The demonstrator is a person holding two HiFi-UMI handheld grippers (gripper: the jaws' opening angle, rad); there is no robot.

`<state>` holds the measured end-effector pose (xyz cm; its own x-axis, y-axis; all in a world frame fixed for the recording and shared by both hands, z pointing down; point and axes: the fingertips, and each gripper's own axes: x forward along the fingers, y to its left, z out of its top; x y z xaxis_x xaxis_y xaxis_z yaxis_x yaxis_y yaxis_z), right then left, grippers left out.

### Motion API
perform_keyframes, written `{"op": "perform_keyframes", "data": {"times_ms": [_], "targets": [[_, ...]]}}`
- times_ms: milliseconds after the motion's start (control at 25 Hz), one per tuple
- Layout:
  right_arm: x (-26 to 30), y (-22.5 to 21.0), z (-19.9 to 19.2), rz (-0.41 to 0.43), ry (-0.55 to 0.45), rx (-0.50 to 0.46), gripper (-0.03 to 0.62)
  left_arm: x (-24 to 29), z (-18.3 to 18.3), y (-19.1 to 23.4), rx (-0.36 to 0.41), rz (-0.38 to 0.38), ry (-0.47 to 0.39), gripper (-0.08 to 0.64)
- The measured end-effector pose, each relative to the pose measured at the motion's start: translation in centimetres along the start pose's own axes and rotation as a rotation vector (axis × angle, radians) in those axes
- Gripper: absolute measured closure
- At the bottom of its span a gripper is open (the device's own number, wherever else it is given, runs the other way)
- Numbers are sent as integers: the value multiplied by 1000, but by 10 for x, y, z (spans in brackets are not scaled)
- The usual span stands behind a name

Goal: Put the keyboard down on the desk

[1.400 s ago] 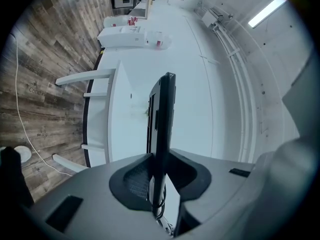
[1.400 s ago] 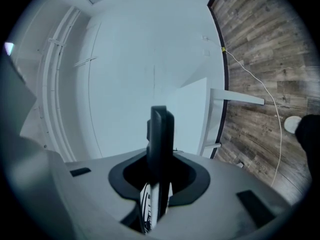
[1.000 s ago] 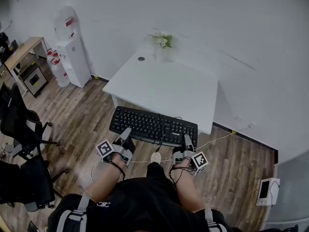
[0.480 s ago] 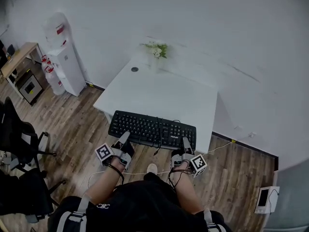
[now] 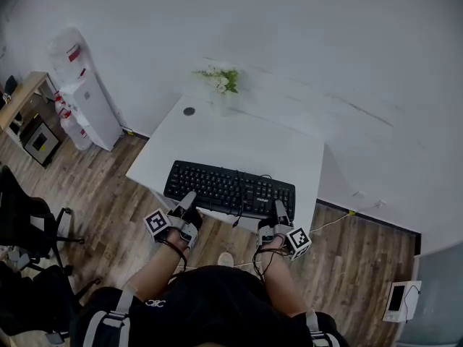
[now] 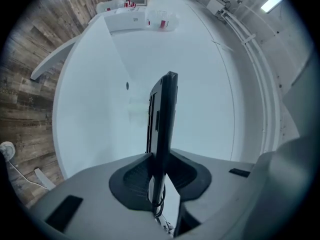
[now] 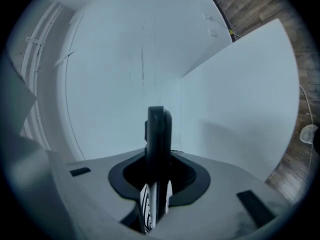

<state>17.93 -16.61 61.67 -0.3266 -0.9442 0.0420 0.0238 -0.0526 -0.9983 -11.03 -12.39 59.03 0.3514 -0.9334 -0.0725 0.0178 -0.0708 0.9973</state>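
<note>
Clamping the near long edge of a black rectangular plastic keyboard (image 5: 230, 188), the left gripper (image 5: 188, 201) and the right gripper (image 5: 279, 211) hold it level between them. The left gripper grips close to the keyboard's left end and the right gripper close to its right end.

In the left gripper view, the left gripper (image 6: 161, 170) has its dark ribbed pads pressed on either face of the keyboard (image 6: 163, 119), which is seen edge-on. In the right gripper view, the right gripper (image 7: 158, 173) is closed on the keyboard (image 7: 158, 134) in the same way.

From the head view, the keyboard lies across the near edge of a white rectangular bench (image 5: 239, 139). Most of it is over the top, while its near edge and both grippers stay out beyond the rim, above the brown wood-plank floor (image 5: 101, 186). Whether its underside touches the bench cannot be told.

A thin black cable (image 5: 236, 221) hangs from the middle of the keyboard. At the far side of the bench stand a small bunch of white flowers (image 5: 219, 80) and, just left of it, a small dark round disc (image 5: 189, 111). A white water dispenser (image 5: 85, 96) stands against the wall to the left, well apart from the bench.
</note>
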Motion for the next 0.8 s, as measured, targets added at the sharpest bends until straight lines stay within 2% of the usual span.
{"op": "perform_keyframes", "data": {"times_ms": [160, 520, 800], "targets": [[34, 0, 20, -13, -2, 3, 511, 41, 8, 7, -5, 24, -7, 486], [67, -21, 45, -78, -37, 16, 511, 89, 14, 29, -27, 70, 20, 485], [87, -40, 53, -137, -89, 20, 511, 123, 27, 54, -47, 109, 109, 485]]}}
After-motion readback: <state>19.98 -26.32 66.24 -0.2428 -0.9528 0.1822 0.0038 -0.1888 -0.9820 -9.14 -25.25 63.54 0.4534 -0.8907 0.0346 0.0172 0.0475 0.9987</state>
